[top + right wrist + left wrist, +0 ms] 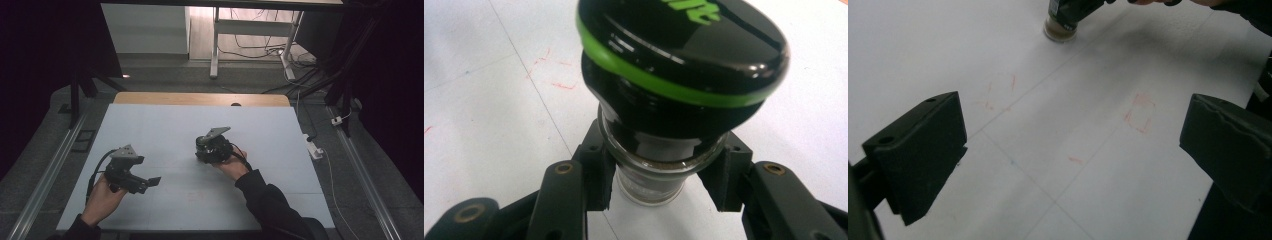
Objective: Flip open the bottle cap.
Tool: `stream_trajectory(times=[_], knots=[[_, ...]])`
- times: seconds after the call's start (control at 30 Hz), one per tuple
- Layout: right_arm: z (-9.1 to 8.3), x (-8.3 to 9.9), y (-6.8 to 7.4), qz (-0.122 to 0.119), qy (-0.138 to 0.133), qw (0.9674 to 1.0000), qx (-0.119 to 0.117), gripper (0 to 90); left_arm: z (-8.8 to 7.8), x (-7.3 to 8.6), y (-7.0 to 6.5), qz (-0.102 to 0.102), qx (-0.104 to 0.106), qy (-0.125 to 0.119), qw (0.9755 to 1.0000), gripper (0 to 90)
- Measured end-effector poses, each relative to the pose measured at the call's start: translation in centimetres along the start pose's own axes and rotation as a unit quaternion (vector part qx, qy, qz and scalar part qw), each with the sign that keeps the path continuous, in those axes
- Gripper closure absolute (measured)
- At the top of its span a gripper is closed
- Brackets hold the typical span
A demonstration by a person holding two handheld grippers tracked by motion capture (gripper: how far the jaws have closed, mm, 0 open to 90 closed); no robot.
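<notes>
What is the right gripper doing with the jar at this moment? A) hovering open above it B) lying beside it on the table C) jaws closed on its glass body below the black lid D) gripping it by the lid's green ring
C: in the right gripper view, the right gripper has both jaws pressed against the glass of the jar, just under its black lid.

The left tongs [1068,155] stand wide apart, one black jaw low at the left edge and the other at the right, with nothing between them. Below them lies the white surface [1058,125], crossed by thin lines and marked with faint red scribbles [1139,112]. At the top edge, a small jar [1060,25] stands on the surface, the right tongs [1083,6] on its upper part.
</notes>
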State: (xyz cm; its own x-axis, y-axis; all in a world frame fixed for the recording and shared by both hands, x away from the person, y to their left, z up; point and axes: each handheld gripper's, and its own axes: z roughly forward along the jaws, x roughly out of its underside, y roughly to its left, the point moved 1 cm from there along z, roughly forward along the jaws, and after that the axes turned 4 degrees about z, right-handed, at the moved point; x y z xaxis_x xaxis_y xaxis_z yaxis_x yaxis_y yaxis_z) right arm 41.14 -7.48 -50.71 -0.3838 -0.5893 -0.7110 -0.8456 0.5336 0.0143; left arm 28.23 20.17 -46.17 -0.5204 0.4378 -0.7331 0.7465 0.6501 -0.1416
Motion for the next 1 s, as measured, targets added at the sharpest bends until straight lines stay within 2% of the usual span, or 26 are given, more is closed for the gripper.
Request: stream_trajectory(times=[0.17,0.4,0.6,0.83,1.0], knots=[[0.0,0.0,0.0,-0.001,0.0,1.0,0.0,52.5,1.2,-1.5,0.0,0.014,0.009,-0.004,0.9999,0.0],[0.0,0.0,0.0,-0.002,-0.001,1.0,-0.001,52.5,3.1,-3.2,0.2,0.036,0.005,-0.01,0.9993,0.0],[0.0,0.0,0.0,-0.002,-0.001,1.0,-0.001,52.5,4.5,-4.4,0.7,0.04,0.027,-0.021,0.9986,0.0],[0.0,0.0,0.0,-0.002,-0.001,1.0,-0.001,52.5,6.4,-5.8,0.9,0.056,0.029,-0.017,0.9978,0.5],[0.0,0.0,0.0,-0.002,-0.001,1.0,-0.001,52.5,7.5,-6.5,1.1,0.065,0.03,-0.02,0.9973,5.6]])
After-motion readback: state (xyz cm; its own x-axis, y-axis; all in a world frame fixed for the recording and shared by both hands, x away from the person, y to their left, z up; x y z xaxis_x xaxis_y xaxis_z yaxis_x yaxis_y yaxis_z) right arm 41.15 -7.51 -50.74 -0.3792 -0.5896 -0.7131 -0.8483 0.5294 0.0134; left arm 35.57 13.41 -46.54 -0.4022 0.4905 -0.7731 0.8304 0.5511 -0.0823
